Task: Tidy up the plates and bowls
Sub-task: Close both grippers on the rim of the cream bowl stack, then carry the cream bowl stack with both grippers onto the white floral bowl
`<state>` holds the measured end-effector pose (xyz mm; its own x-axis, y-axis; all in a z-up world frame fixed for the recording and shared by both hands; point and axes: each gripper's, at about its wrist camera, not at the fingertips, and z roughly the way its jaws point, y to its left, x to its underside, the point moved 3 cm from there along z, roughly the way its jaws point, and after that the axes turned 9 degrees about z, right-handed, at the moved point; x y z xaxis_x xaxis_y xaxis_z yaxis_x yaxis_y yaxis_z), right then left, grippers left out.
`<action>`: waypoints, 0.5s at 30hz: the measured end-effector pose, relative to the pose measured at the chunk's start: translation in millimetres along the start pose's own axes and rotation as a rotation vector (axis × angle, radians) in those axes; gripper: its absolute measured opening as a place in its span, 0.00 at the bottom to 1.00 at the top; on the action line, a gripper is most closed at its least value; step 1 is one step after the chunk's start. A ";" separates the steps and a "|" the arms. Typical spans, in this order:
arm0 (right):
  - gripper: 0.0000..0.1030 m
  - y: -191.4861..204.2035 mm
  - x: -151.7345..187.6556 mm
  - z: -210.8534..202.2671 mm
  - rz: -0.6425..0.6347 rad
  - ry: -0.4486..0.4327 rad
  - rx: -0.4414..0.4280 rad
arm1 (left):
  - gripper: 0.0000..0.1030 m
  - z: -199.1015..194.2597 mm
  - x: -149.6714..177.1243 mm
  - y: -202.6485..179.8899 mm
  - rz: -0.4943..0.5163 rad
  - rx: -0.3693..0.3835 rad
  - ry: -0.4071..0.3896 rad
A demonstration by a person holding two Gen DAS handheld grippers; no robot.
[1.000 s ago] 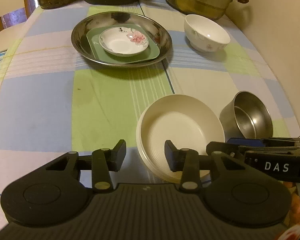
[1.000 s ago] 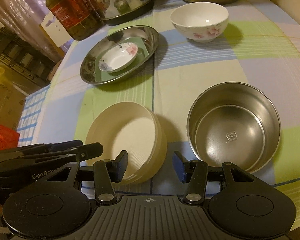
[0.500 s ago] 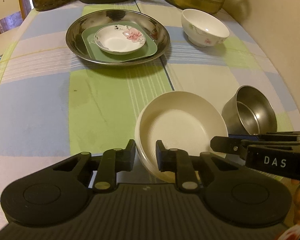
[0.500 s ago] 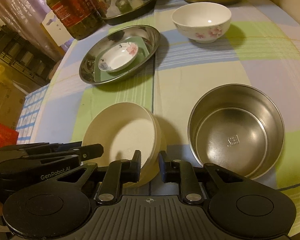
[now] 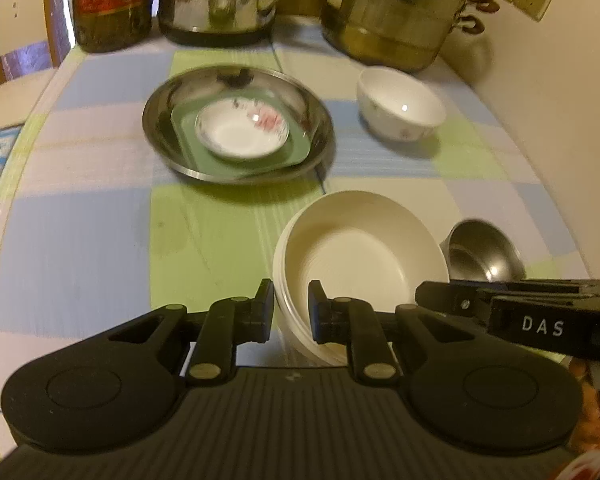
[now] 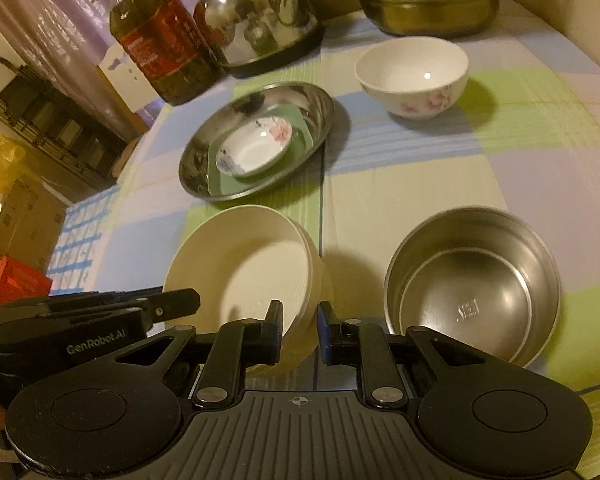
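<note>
A stack of cream bowls (image 5: 360, 256) (image 6: 252, 276) sits near the front of the checked tablecloth, its near side tipped up off the cloth. My left gripper (image 5: 291, 300) has its jaws closing on the stack's left rim, pads pressing on it. My right gripper (image 6: 300, 320) is shut on the right rim. A steel bowl (image 6: 472, 284) (image 5: 484, 256) stands just right of the stack. Farther back, a steel plate (image 5: 156, 120) (image 6: 192, 168) holds a green plate (image 5: 296, 152) and a flowered saucer (image 5: 240, 132). A white flowered bowl (image 5: 400, 108) (image 6: 412, 76) stands at the back right.
Along the far edge stand an oil bottle (image 6: 160, 44), a steel kettle (image 6: 260, 20) and a large steel pot (image 5: 392, 8). A wall (image 5: 560, 120) borders the table on the right. The table's left edge drops to a chair and boxes.
Both grippers went from open beside the cream stack's rim to closed on it, one on each side. The stack has tipped and risen slightly with the left gripper.
</note>
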<state>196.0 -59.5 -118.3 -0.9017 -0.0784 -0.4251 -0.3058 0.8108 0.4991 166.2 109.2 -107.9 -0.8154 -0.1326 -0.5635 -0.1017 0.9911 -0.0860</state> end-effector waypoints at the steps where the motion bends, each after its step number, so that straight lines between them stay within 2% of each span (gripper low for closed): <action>1: 0.18 -0.5 -2.4 -1.8 0.003 -0.006 -0.002 | 0.16 -0.9 -3.9 -1.4 0.004 0.001 -0.007; 15: 0.18 -22.3 -45.7 -19.3 0.066 -0.096 0.004 | 0.16 12.3 -54.2 -28.0 0.082 0.041 -0.058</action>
<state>238.1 -85.2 -95.4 -0.8865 0.0304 -0.4617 -0.2456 0.8148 0.5252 220.3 88.5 -85.0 -0.7858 -0.0525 -0.6162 -0.0116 0.9975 -0.0701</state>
